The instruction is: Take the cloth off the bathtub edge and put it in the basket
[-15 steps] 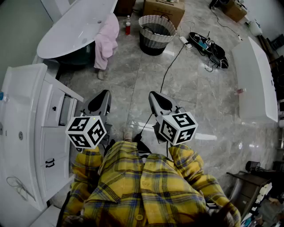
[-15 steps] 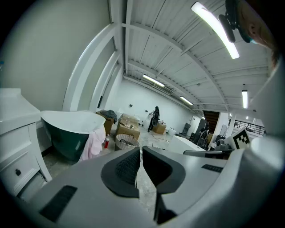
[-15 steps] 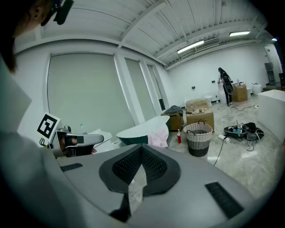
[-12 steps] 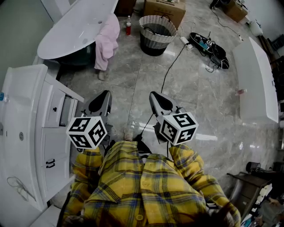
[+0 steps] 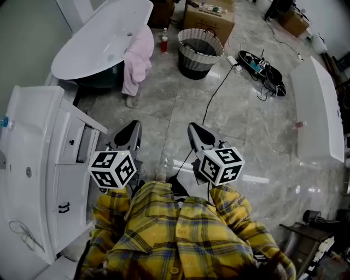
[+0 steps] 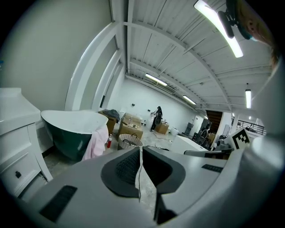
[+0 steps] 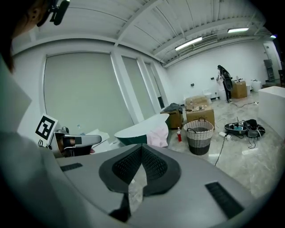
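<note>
Head view showed both hand-held grippers low in frame over the floor, well apart from the task items. Left hand-held gripper (image 5: 130,131) had its ribbed black pads pressed together with nothing between them, as its own view confirmed (image 6: 140,149); right hand-held gripper (image 5: 198,134) was likewise closed and empty (image 7: 141,149). Each carried a white cube with black square markers (image 5: 112,168) (image 5: 220,164). The cloth (image 5: 136,60), pink, soft and towel-like, hung draped over the bathtub edge, its lower end trailing down the outside toward the floor. The bathtub (image 5: 98,38) was oval and freestanding, glossy white inside, dark green outside. The basket (image 5: 198,57), round and woven with a pale rim and darker body, stood on the floor near the tub, apart from the cloth. A small red bottle (image 5: 164,42) stood between tub and basket; a cardboard box (image 5: 208,16) sat behind the basket. Floor (image 5: 240,109) was polished grey marble-look tile, with a black cable (image 5: 216,87) running across it. White cabinet (image 5: 38,164) with drawers at left. Person wore a yellow plaid shirt (image 5: 175,235).
</note>
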Demonstrator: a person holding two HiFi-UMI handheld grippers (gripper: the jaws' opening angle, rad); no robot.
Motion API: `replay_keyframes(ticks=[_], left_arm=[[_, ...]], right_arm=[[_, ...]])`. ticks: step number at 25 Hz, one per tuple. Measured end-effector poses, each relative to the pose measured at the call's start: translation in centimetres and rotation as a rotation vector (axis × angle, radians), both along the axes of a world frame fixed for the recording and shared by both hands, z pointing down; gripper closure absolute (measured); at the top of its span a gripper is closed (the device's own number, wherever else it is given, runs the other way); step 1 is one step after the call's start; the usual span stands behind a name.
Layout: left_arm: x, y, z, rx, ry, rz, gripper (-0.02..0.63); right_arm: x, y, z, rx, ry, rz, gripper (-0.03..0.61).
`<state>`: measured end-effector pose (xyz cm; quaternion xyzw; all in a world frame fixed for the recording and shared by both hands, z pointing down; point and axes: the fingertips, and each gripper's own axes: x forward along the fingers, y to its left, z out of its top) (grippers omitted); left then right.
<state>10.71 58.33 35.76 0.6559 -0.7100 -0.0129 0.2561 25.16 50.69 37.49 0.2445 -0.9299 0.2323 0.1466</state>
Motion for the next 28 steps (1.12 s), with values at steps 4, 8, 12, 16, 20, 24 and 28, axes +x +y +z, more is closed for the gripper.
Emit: replay_keyframes(ticks=[4, 8, 12, 16, 20, 24, 28], left_arm=[[-1.7, -0.1, 0.4, 0.002, -0.005, -0.017, 0.581], [-3.3, -0.2, 0.8, -0.011, -0.021, -0.012, 0.581], [-5.1, -0.6, 1.2, -0.028, -0.052, -0.008, 0.581], [-6.4, -0.4, 2.0, -0.042, -0.042, -0.024, 0.581], [-7.8, -1.2, 2.1, -0.037, -0.045, -0.034, 0.581], [-9.3, -2.2, 2.7, -0.039, -0.041, -0.056, 0.581], [-10.9, -4.0, 3.2, -0.041, -0.043, -0.085, 0.581]], right_arm=[[-1.8, -0.2, 0.6, -0.007, 0.005, -0.022, 0.552], [-3.4, -0.8, 1.1, -0.005, 0.014, -0.015, 0.552], [-5.2, -2.0, 1.1, -0.002, -0.007, 0.001, 0.552], [-6.3, -2.7, 1.8, -0.008, 0.002, -0.007, 0.551], [-7.9, -4.2, 2.1, -0.002, 0.013, -0.011, 0.551], [-10.0, -5.8, 2.8, 0.002, 0.02, -0.031, 0.551], [-12.2, -8.0, 3.6, 0.019, 0.031, -0.078, 0.551]])
